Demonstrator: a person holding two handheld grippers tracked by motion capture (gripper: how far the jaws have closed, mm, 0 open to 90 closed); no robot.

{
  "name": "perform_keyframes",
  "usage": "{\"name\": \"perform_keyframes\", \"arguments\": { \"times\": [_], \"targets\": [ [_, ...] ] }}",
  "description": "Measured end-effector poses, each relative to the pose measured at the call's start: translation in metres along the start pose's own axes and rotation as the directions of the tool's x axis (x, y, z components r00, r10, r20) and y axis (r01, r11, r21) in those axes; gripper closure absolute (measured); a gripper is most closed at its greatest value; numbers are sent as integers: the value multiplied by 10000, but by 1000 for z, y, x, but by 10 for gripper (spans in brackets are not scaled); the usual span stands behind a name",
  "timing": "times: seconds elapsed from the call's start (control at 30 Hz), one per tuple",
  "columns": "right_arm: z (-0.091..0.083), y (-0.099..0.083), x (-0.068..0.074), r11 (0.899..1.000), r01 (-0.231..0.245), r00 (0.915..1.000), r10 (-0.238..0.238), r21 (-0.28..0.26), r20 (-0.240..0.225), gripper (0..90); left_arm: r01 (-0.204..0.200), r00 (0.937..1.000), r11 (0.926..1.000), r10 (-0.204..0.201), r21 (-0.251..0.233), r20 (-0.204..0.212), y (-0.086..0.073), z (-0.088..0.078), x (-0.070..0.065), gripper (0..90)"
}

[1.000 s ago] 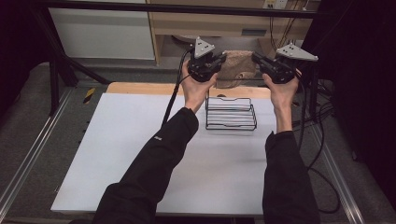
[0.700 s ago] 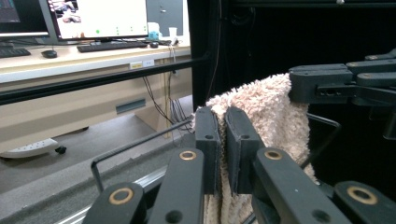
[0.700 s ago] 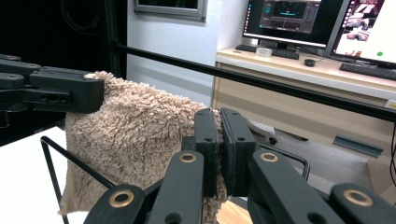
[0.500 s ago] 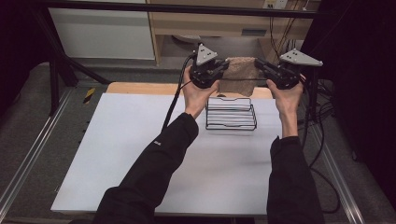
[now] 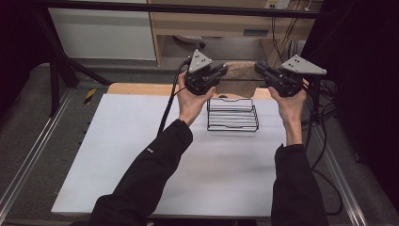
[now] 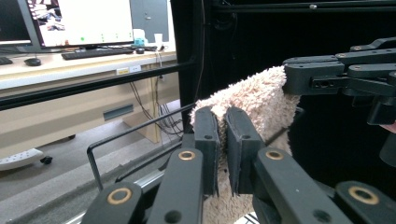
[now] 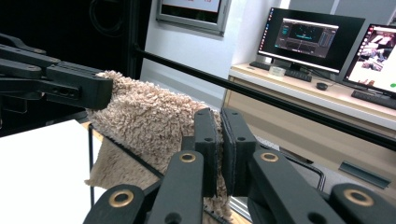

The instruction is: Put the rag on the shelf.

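A tan fluffy cloth (image 5: 241,77) hangs stretched between both grippers, above the far edge of a black wire rack (image 5: 233,115). My left gripper (image 5: 220,71) is shut on the cloth's left end, and my right gripper (image 5: 260,69) is shut on its right end. In the left gripper view the cloth (image 6: 254,100) is pinched between the jaws of my left gripper (image 6: 223,140), with the other gripper clamped on its far corner. The right gripper view shows my right gripper (image 7: 220,140) nipping the cloth (image 7: 149,123) over the rack's wire (image 7: 126,149).
The rack stands on a white table (image 5: 117,155) near its far wooden edge (image 5: 141,88). Black cables (image 5: 167,108) trail from the grippers. A dark frame bar (image 5: 188,8) crosses behind. Desks with monitors (image 7: 308,37) lie beyond.
Both grippers have risen and moved farther from the person, carrying the cloth stretched between them to a spot above the rack's far side.
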State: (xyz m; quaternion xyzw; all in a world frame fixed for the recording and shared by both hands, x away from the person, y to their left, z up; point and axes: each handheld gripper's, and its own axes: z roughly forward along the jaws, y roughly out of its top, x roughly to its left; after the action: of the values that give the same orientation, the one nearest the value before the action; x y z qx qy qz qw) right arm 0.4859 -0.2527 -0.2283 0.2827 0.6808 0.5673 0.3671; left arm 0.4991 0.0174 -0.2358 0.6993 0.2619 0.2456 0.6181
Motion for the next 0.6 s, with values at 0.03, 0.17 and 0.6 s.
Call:
{"name": "perform_keyframes", "arguments": {
  "times": [0.03, 0.17, 0.6],
  "targets": [
    [-2, -1, 1, 10000, 19, 10000, -19, -38, -11, 860, -67, 10000, 10000, 67, 21, 30, -1, -1, -1, 836],
    [-8, -4, 6, 10000, 59, 9999, -60, -56, -101, 857, -85, 9999, 9998, 83, 169, 146, -3, -5, -3, 829],
    [-21, -22, 19, 9994, -145, 9991, 158, 318, -396, 854, -198, 9998, 9964, 191, 823, 96, -11, -10, -7, 810]
  ]
}}
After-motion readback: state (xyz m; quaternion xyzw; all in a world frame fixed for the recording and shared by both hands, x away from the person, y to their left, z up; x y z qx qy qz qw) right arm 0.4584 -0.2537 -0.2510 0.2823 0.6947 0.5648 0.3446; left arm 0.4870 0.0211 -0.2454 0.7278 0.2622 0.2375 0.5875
